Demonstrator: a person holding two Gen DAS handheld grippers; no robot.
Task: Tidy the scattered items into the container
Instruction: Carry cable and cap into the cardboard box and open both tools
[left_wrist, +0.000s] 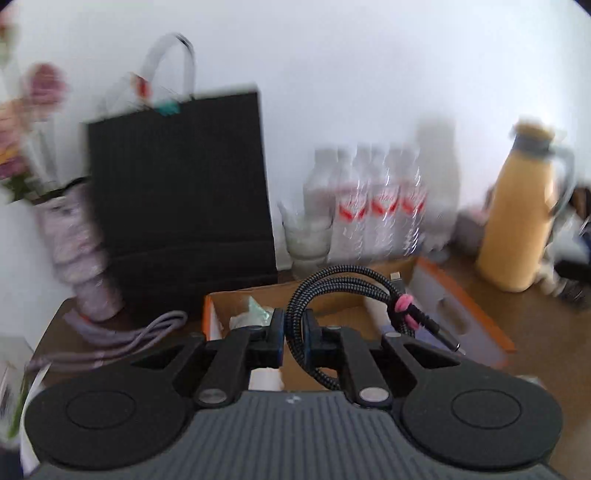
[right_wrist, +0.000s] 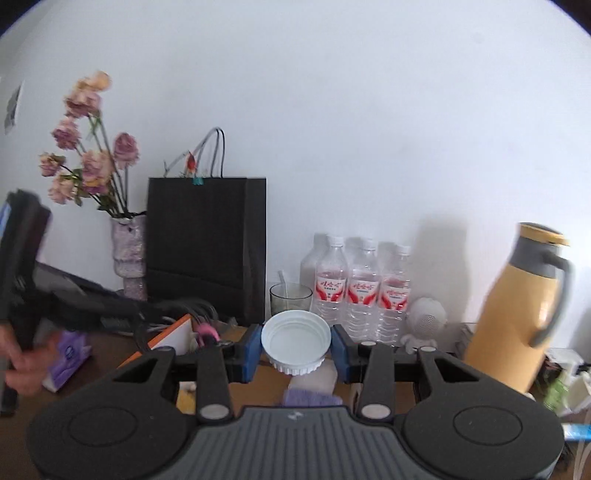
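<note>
The left hand-held gripper (left_wrist: 294, 334) is clamped on a braided cable (left_wrist: 334, 291), held above the cardboard box (left_wrist: 454, 314) just ahead. The right hand-held gripper (right_wrist: 295, 347) is closed on a white lid (right_wrist: 296, 341). Both items are judged still undeposited; a grey cable (left_wrist: 122, 339) remains on the counter (left_wrist: 517, 325), left of the box.
</note>
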